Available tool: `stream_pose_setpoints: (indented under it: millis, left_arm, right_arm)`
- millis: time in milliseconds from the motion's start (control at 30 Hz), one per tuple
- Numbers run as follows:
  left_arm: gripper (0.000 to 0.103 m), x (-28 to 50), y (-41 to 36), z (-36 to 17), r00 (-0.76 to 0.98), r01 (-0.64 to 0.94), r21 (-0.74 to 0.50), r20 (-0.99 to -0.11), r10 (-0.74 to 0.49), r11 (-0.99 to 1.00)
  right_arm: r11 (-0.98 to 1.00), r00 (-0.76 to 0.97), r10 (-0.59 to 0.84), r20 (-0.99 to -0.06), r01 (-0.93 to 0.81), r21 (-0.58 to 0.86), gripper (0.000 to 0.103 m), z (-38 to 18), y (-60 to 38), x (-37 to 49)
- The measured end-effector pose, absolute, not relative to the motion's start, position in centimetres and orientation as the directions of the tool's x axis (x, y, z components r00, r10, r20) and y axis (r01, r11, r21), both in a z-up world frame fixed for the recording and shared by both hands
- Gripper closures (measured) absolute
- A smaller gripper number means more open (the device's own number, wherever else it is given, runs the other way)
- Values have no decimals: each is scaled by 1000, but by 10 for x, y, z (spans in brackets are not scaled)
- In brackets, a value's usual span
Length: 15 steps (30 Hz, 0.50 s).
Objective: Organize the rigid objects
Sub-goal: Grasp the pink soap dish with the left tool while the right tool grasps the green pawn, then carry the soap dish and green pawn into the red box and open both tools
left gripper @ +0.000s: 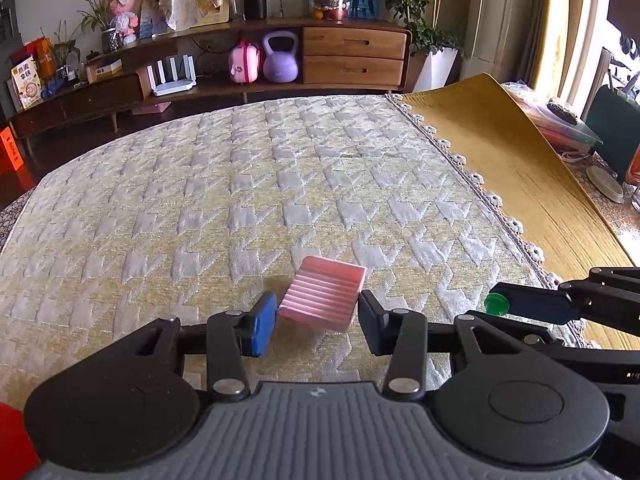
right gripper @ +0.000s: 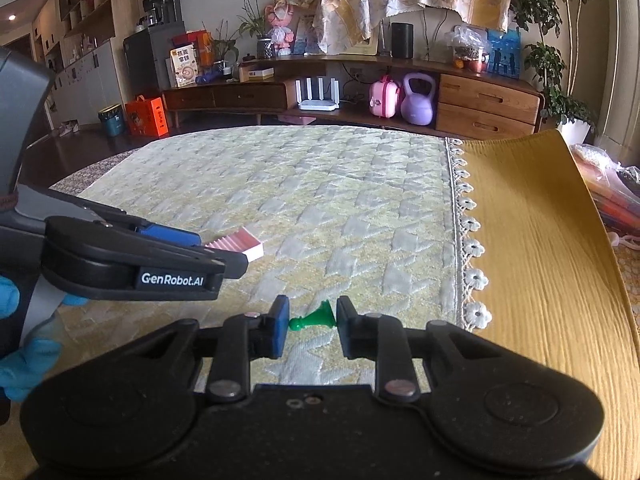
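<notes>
Quilted cloth (left gripper: 240, 184): left gripper (left gripper: 318, 322) wide around pink block (left gripper: 324, 300), right gripper (right gripper: 313, 326) pinching green pawn (right gripper: 314, 317) lengthwise; pawn may squirt out.

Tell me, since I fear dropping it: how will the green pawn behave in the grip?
The green pawn looks like small hard plastic, so probably stiff and light. It lies sideways between the right gripper's pads, held end to end, so it may pivot or slip out. Its round body would likely roll on the cloth if released.

A purple kettlebell (left gripper: 280, 57) sits beside a pink toy case (left gripper: 243, 62) (both inside the wooden sideboard (left gripper: 354, 54)).
</notes>
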State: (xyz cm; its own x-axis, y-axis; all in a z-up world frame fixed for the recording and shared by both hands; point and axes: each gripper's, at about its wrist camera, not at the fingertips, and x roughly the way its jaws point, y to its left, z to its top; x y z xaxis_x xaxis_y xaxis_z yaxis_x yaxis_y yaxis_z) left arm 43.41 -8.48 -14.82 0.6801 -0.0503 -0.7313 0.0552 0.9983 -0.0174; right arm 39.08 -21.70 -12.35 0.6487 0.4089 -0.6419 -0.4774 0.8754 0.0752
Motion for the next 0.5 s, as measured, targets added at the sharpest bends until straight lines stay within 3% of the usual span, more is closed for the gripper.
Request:
stream_pose_setpoints:
  millis: [500]
  left_arm:
    - [59, 364, -64, -106, 668, 41, -70, -740, -79, 997]
  right_arm:
    - [866, 626, 433, -649, -488, 108, 78, -81, -208, 326]
